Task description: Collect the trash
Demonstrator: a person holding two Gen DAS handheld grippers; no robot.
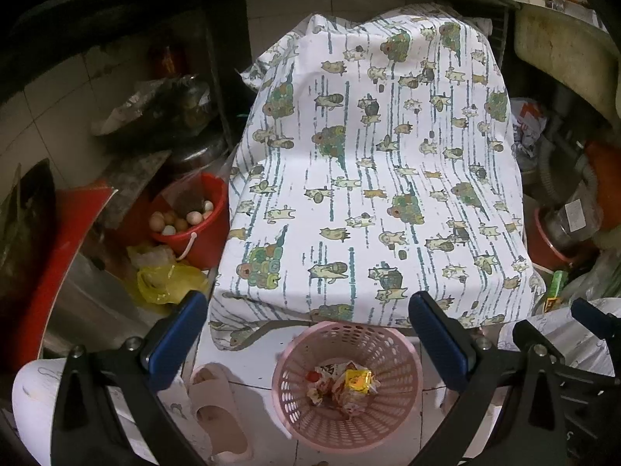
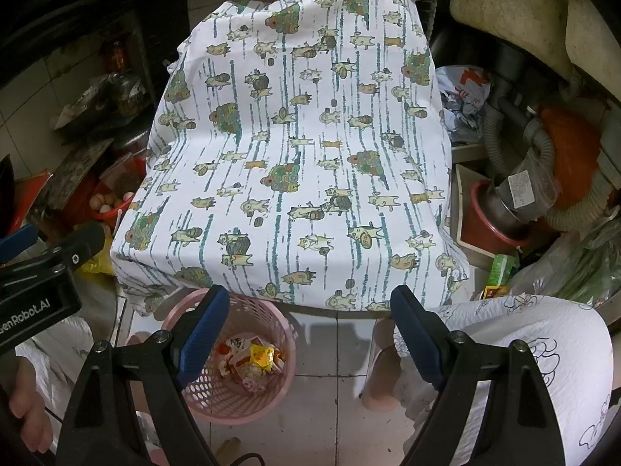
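Observation:
A pink mesh wastebasket point(image 1: 403, 372) stands on the tiled floor in front of a low table draped in a cartoon-print cloth point(image 1: 365, 178). Crumpled wrappers point(image 1: 341, 388), one yellow, lie inside it. My left gripper point(image 1: 306, 334) is open and empty, held above the basket. In the right wrist view the basket point(image 2: 271, 400) sits lower left with the wrappers point(image 2: 252, 361) in it. My right gripper point(image 2: 310, 322) is open and empty, over the table's front edge, just right of the basket. The tabletop cloth point(image 2: 295, 147) carries no loose items.
A red bucket of eggs point(image 1: 194, 221) and a yellow plastic bag point(image 1: 167, 279) sit left of the table. Sink pipes and a hose point(image 2: 543, 147), a red pot point(image 2: 493, 225), and bags crowd the right. The person's legs point(image 2: 543, 349) and slippers point(image 1: 217, 407) flank the basket.

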